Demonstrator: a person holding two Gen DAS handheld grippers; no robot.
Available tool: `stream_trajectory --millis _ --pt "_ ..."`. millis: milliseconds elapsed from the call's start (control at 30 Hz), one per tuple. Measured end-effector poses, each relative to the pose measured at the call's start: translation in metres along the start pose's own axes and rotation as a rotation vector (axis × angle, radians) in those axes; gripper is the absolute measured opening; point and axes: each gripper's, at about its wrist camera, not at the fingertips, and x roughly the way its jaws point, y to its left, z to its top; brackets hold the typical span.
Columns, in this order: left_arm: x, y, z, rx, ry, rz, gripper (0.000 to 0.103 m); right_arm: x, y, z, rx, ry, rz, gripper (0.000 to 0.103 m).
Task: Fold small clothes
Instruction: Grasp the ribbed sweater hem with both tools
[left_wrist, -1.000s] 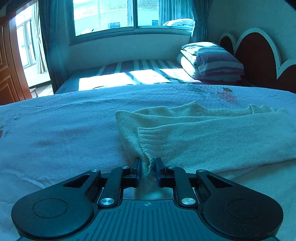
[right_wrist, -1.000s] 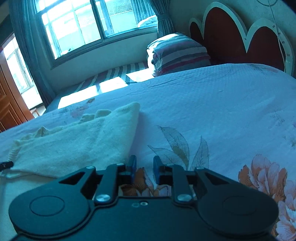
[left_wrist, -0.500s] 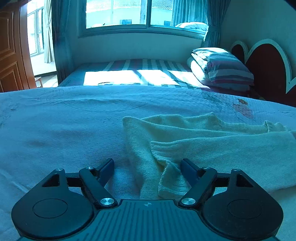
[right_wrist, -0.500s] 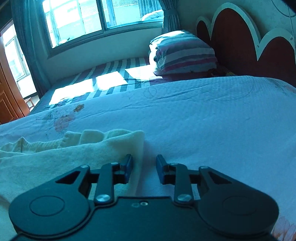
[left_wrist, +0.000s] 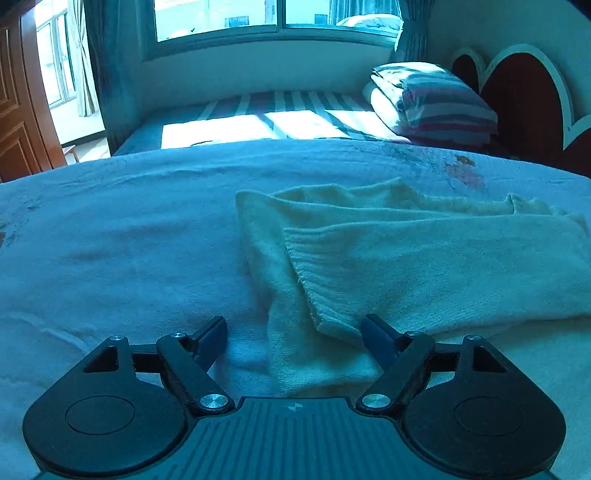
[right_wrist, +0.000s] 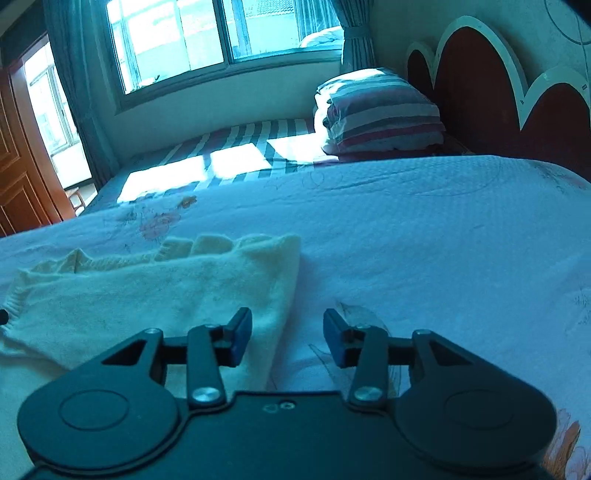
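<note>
You can see a soft cream knitted sweater (left_wrist: 424, 258) on your pale blue bedspread with pink and orange flowers (right_wrist: 424, 229). The folded blanket (right_wrist: 380, 114) has pink, white and grey stripes. Your headboard (right_wrist: 476, 92) is dark red with a white edge.

A small cream knitted sweater (left_wrist: 424, 258) lies flat on the bed, folded into a long band that runs across it. A ribbed hem edge is turned over on top, slanting down towards the near corner, where a narrow flap sticks out over the layer below. Along the far side, ribbed cuffs or a collar peek out from under the top layer. In the right wrist view its other end (right_wrist: 147, 295) finishes in a straight folded edge.
</note>
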Motion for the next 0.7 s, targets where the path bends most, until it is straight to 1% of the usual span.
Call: stream_trajectory --millis 67,133,200,267,300,333,400,467,533,633,700 --pt "-0.009 0.005 0.003 -0.057 0.013 0.004 0.08 0.002 0.002 -0.006 -0.019 -0.003 -0.003 0.045" --pt "-0.032 0.008 0.0 -0.084 -0.044 -0.007 0.08 -0.008 -0.001 0.002 0.015 -0.008 0.012 0.045" --pt "-0.062 0.009 -0.014 -0.081 -0.069 -0.013 0.08 -0.034 -0.006 0.003 0.031 -0.07 0.05 0.045" --pt "-0.088 0.013 -0.037 -0.075 -0.074 -0.033 0.08 -0.059 -0.012 -0.005 0.029 -0.098 0.084 0.045" --pt "-0.104 0.016 -0.053 -0.074 -0.062 -0.054 0.08 -0.077 -0.017 -0.016 0.028 -0.113 0.123 0.045" --pt "-0.118 0.02 -0.07 -0.066 -0.048 -0.059 0.08 -0.091 -0.023 -0.027 0.038 -0.113 0.154 0.045" --pt "-0.141 0.024 -0.1 -0.05 -0.017 -0.069 0.08 -0.117 -0.036 -0.054 0.065 -0.082 0.185 0.045" --pt "-0.165 0.03 -0.133 -0.054 0.003 -0.057 0.08 -0.139 -0.047 -0.082 0.093 -0.047 0.189 0.044" --pt "-0.186 0.039 -0.167 -0.102 0.037 -0.082 0.054 -0.164 -0.056 -0.119 0.131 0.002 0.197 0.042" --pt "-0.208 0.05 -0.199 -0.122 0.043 -0.141 0.052 -0.196 -0.054 -0.168 0.144 0.07 0.2 0.038" --pt "-0.22 0.062 -0.214 -0.173 0.055 -0.22 0.052 -0.215 -0.05 -0.198 0.184 0.119 0.233 0.036"
